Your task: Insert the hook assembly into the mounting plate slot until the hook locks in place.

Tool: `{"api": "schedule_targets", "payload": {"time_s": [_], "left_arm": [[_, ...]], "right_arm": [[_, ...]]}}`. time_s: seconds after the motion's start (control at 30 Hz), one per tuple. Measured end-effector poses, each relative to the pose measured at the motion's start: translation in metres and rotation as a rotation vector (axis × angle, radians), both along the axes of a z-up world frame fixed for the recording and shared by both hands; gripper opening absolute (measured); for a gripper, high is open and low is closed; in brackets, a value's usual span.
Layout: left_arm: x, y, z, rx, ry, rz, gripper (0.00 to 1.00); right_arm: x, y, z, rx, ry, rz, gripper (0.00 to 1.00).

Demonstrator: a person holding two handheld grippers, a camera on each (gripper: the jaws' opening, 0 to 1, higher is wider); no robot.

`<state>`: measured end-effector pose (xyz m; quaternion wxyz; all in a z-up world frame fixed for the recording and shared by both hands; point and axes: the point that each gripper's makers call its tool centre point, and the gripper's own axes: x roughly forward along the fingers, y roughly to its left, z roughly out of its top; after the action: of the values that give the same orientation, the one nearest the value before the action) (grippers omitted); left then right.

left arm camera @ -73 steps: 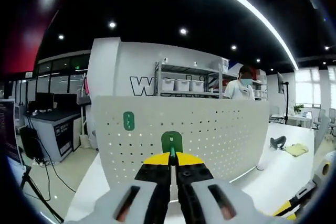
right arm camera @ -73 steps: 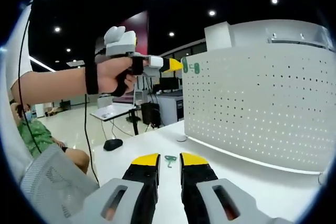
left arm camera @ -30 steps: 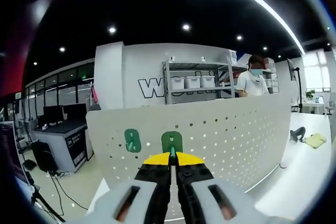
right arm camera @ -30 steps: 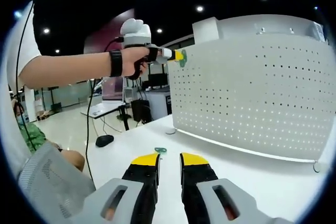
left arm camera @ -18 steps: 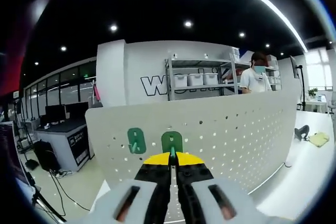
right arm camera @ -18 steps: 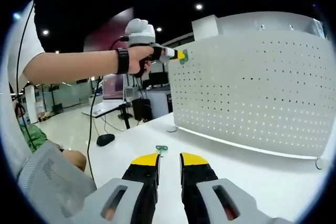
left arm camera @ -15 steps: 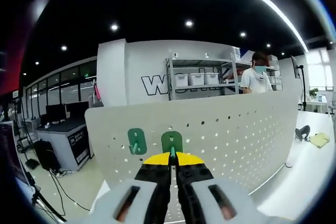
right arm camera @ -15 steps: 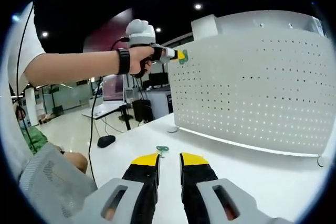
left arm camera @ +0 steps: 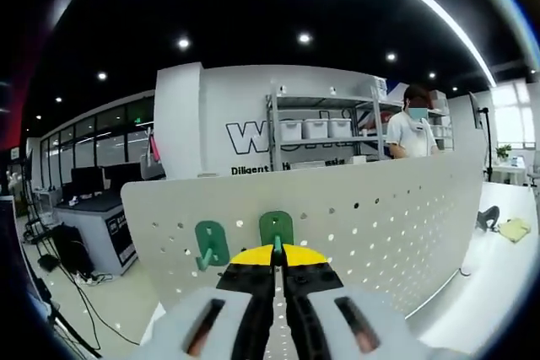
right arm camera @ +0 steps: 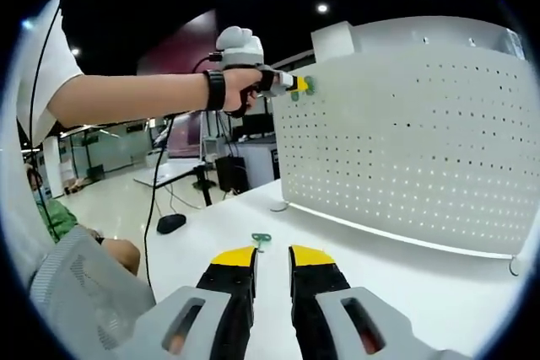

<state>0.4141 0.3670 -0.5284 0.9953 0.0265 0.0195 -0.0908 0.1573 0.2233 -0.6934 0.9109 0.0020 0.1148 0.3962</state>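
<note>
My left gripper has closed in on the pegboard, clamping a green hook beside a mounted hook. My right gripper hovers released; spare hook on table.

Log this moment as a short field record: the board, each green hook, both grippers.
board: white perforated mounting plate, upright on the white table
held hook: green hook clamped in the left gripper, at the plate's upper edge
mounted hook: second green hook on the plate, beside the held one
loose hook: small green hook lying on the table
right gripper: right gripper low over the table, jaws apart, empty
</note>
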Motion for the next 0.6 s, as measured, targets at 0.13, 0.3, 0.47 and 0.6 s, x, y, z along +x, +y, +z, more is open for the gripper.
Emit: {"api": "schedule_targets", "payload": {"time_s": [0.13, 0.3, 0.47, 0.6], "left_arm": [[0.0028, 0.0007, -0.0032, -0.009, 0.017, 0.009, 0.02], [0.0025, 0.0034, -0.0034, -0.008, 0.022, 0.02, 0.02], [0.005, 0.0032, -0.004, 0.012, 0.032, 0.018, 0.02], [0.0054, 0.0021, -0.0049, 0.014, 0.036, 0.03, 0.02]], "right_arm": [[-0.0007, -0.0006, -0.0021, 0.0, 0.006, -0.004, 0.14], [-0.0021, -0.0001, -0.0034, 0.002, 0.009, -0.005, 0.13], [-0.0028, 0.0016, -0.0039, 0.003, 0.008, -0.004, 0.13], [-0.0038, 0.003, -0.0028, 0.0, 0.005, 0.0, 0.13]]}}
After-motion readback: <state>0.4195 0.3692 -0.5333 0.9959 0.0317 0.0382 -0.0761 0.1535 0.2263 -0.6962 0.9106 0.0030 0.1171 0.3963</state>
